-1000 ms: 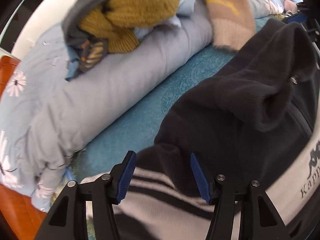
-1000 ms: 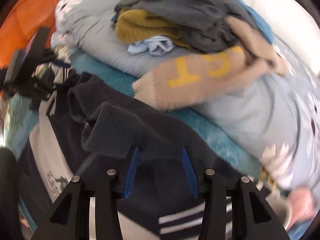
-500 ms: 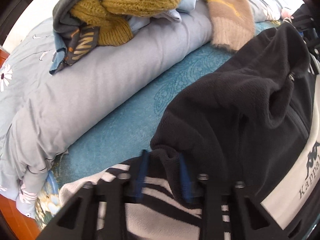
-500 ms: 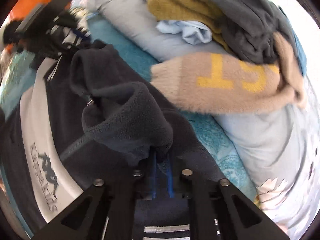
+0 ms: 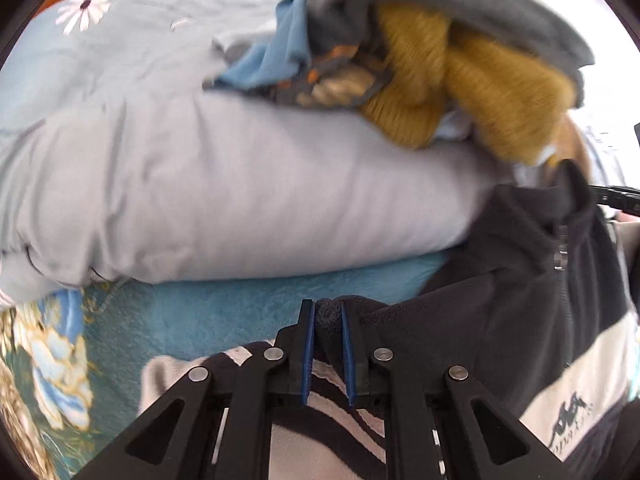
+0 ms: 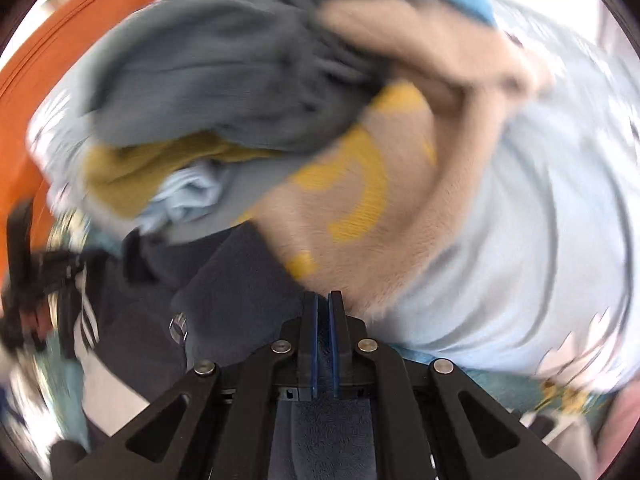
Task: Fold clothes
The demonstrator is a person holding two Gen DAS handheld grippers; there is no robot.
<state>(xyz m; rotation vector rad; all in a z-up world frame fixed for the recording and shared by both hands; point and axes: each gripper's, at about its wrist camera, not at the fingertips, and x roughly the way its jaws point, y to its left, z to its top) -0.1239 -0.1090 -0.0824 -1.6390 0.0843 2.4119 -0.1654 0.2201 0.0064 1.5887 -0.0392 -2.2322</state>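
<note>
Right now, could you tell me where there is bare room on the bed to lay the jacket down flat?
Only the teal blanket strip between the grey duvet roll and the black fleece jacket looks bare. The duvet's top is crowded with the clothes pile.

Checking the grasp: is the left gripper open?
No, the left gripper is shut on a fold of the black fleece jacket.

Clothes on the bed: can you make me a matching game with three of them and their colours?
Things:
1. fleece jacket pinched by the left gripper and right gripper
2. knitted sweater in the pile
3. fuzzy sweater with yellow letters

Colours:
A. mustard yellow
B. beige
C. black with a white band

Pairs: 1-C, 2-A, 3-B
</note>
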